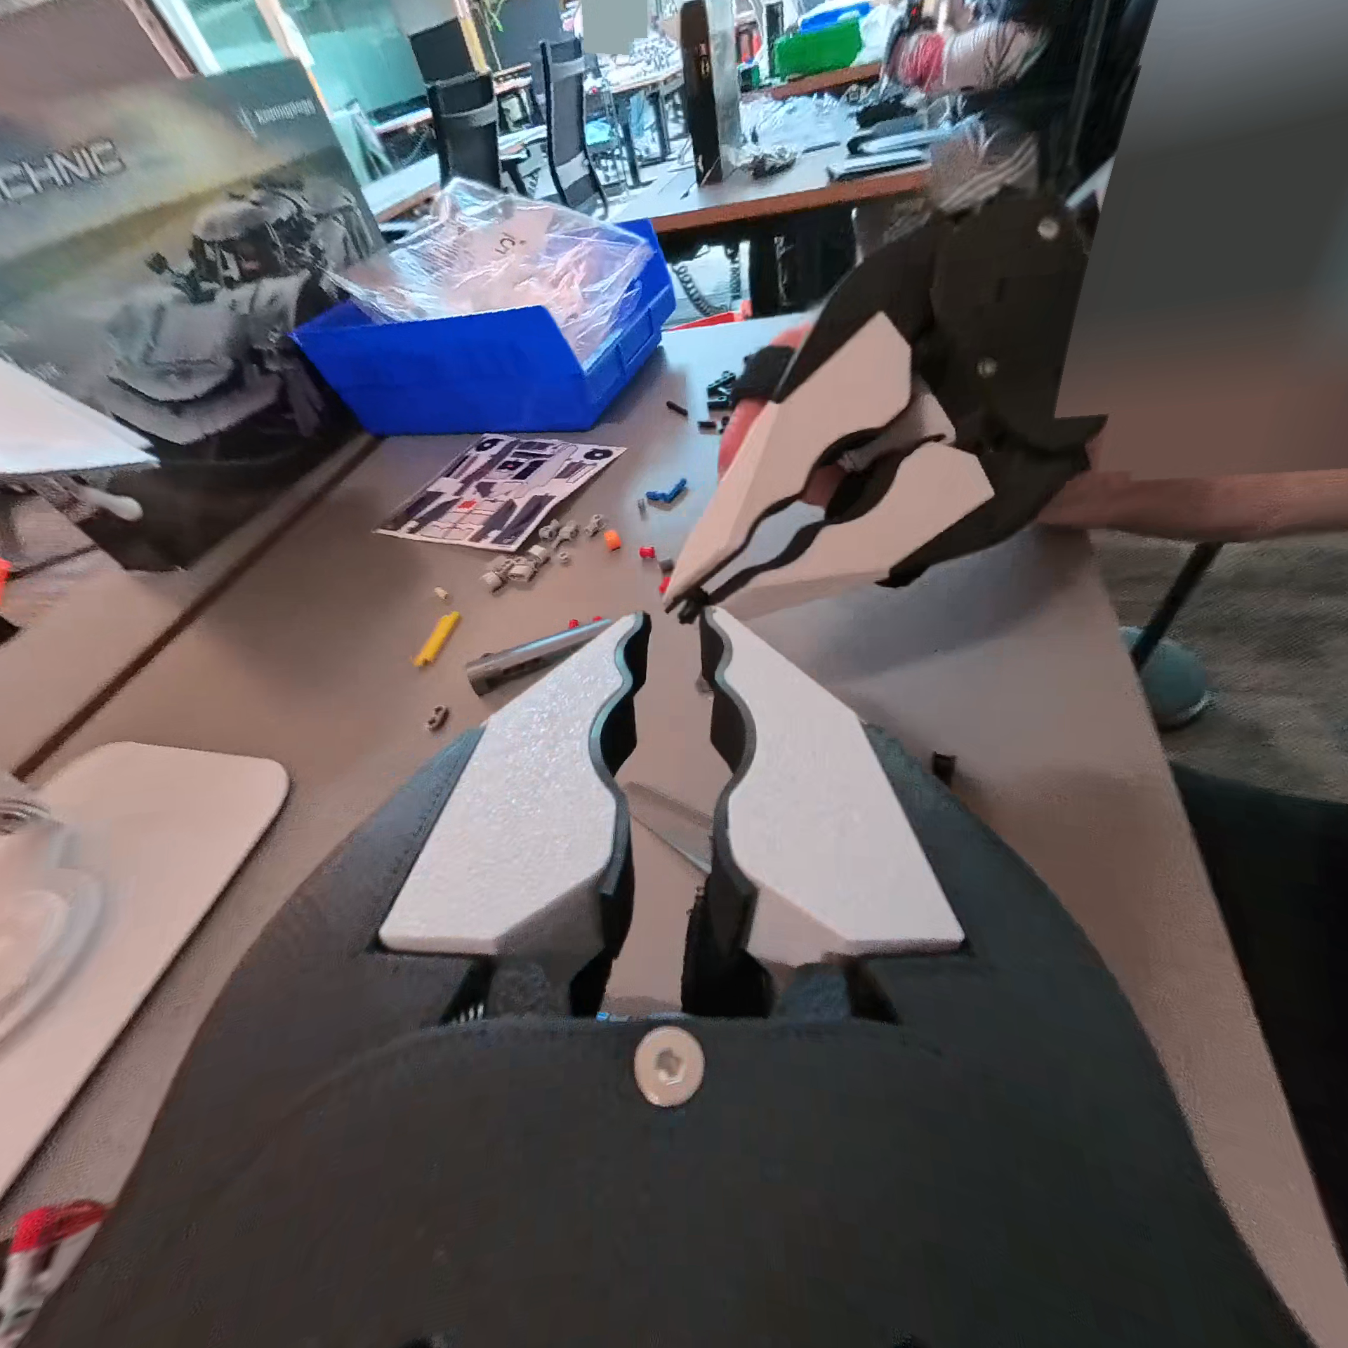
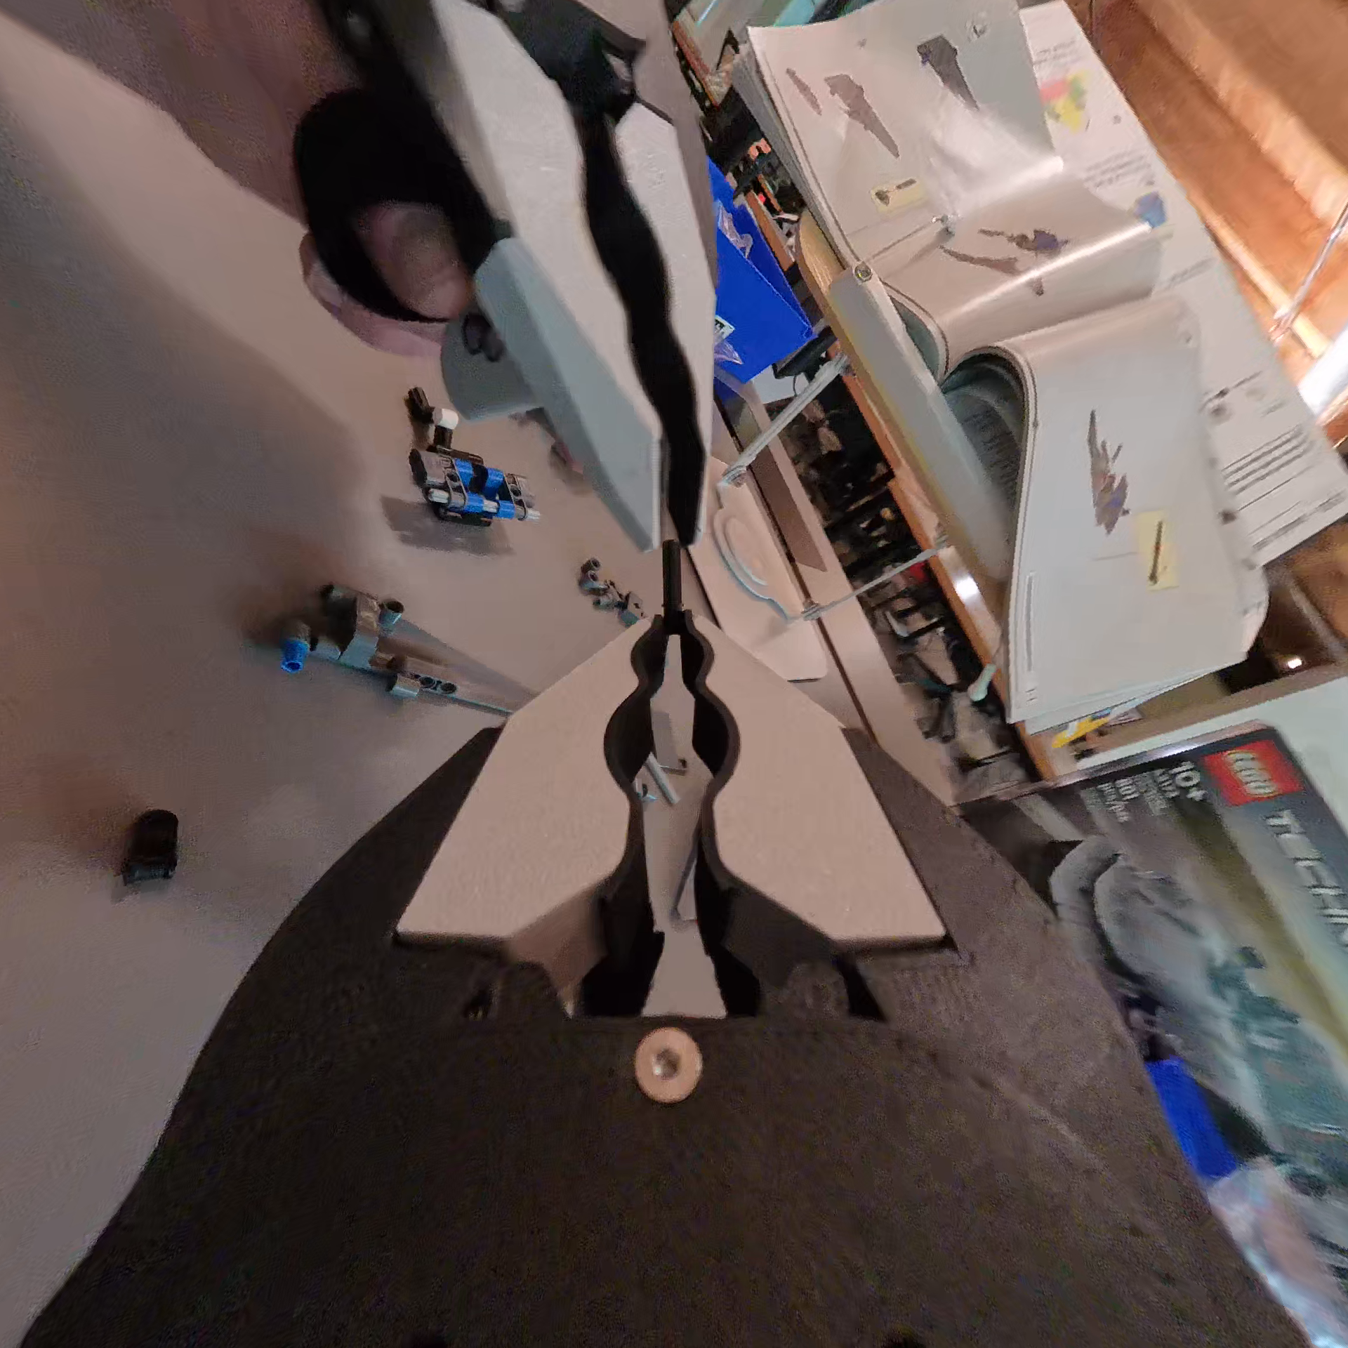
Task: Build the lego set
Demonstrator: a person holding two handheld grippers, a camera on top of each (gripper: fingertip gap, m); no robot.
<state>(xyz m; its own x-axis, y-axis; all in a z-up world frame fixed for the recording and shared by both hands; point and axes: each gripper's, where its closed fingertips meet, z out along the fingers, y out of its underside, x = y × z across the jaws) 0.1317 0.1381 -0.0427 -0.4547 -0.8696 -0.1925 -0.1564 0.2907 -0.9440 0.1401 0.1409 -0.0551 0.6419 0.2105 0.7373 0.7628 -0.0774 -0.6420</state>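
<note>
My right gripper [image 2: 671, 624] is shut on a small black pin [image 2: 671, 576] that sticks out past its tips. In the left wrist view the right gripper [image 1: 682, 599] comes in from the upper right, just above the table. My left gripper [image 1: 677, 620] is open with a narrow gap, and its tips sit on either side of the pin [image 1: 689, 609]. In the right wrist view the left gripper [image 2: 675, 536] hangs from above with its tips at the pin's free end. A black-and-blue sub-assembly [image 2: 474, 489] and a long grey assembly [image 2: 379, 649] lie on the table.
A blue bin [image 1: 496, 379] holding plastic bags, a sticker sheet [image 1: 503, 492] and the set's box [image 1: 168, 292] stand behind. Loose parts lie around: a yellow axle [image 1: 438, 638], a grey tube [image 1: 532, 656], grey connectors [image 1: 532, 558]. The open instruction booklet [image 2: 1094, 474] is to the right. The table edge [image 1: 1138, 656] runs on the right. Less than 4 cm separates the two grippers' tips.
</note>
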